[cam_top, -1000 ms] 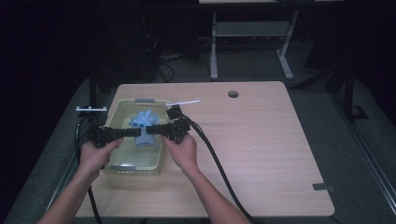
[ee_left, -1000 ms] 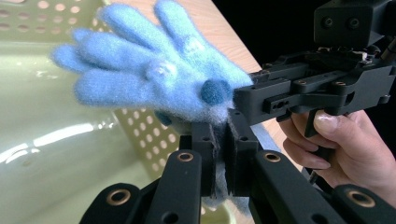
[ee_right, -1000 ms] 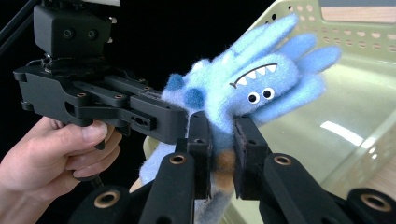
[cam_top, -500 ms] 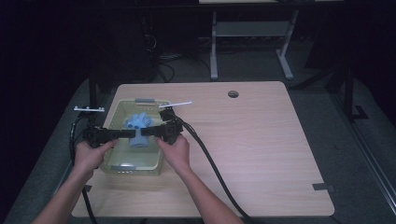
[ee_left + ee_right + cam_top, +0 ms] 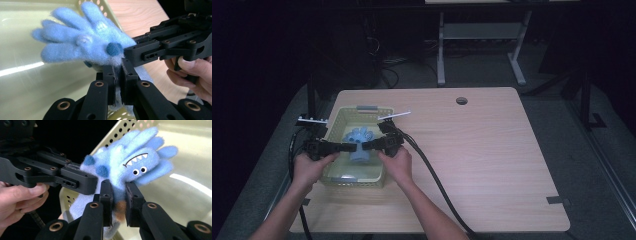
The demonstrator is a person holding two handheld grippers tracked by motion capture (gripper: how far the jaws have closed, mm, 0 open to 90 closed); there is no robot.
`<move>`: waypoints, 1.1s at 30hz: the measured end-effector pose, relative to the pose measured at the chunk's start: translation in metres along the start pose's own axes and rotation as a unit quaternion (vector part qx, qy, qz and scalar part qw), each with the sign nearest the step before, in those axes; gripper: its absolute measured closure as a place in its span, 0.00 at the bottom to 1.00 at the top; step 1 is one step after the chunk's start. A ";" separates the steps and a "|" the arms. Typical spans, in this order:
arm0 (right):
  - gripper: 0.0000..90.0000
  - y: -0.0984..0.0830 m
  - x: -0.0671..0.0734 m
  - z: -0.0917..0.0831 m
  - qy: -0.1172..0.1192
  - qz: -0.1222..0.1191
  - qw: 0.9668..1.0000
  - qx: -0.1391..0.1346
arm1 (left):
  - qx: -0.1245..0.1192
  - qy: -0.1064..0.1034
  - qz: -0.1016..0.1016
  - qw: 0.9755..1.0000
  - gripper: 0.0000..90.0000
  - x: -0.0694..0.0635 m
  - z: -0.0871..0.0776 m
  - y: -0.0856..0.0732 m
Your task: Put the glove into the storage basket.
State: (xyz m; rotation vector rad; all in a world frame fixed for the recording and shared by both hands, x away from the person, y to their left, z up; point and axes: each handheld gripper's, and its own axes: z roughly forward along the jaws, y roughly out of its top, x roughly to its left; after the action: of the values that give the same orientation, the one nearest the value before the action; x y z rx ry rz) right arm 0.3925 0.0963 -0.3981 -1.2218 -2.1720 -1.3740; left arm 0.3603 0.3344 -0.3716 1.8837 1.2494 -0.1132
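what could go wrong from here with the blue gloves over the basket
The left gripper pinches only a thin edge of the fuzzy blue gloves, so the fabric could slip out. The right gripper has the gloves between its jaws, which have just been opening slightly, so its grip may be loosening. With both grippers holding the same bundle above the yellow basket, pulling apart could stretch or snag the knit, or drop a glove against the basket wall.

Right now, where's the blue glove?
High view: the blue glove hangs over the yellow-green basket at the table's left, gripped between the left hand-held gripper and right hand-held gripper.
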 end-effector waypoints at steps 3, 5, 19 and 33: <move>0.87 0.000 -0.001 0.002 -0.003 0.000 1.000 0.001 | 0.005 0.007 -0.001 1.000 0.94 0.000 0.001 0.000; 0.86 0.000 -0.002 0.001 -0.007 -0.001 1.000 0.004 | 0.005 0.005 -0.009 1.000 0.94 0.001 0.004 0.001; 0.84 -0.001 -0.006 -0.009 -0.024 -0.008 1.000 -0.003 | 0.070 0.059 -0.009 0.996 0.94 0.009 0.025 0.002; 0.82 -0.002 -0.002 -0.013 -0.027 -0.024 0.999 0.000 | 0.156 0.151 -0.010 0.976 0.67 0.018 0.041 -0.001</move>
State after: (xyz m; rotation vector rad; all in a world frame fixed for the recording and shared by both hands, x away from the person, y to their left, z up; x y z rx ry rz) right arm 0.3901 0.0837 -0.3940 -1.2282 -2.2531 -1.3741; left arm 0.3835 0.3196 -0.4070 2.2197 1.5275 -0.0345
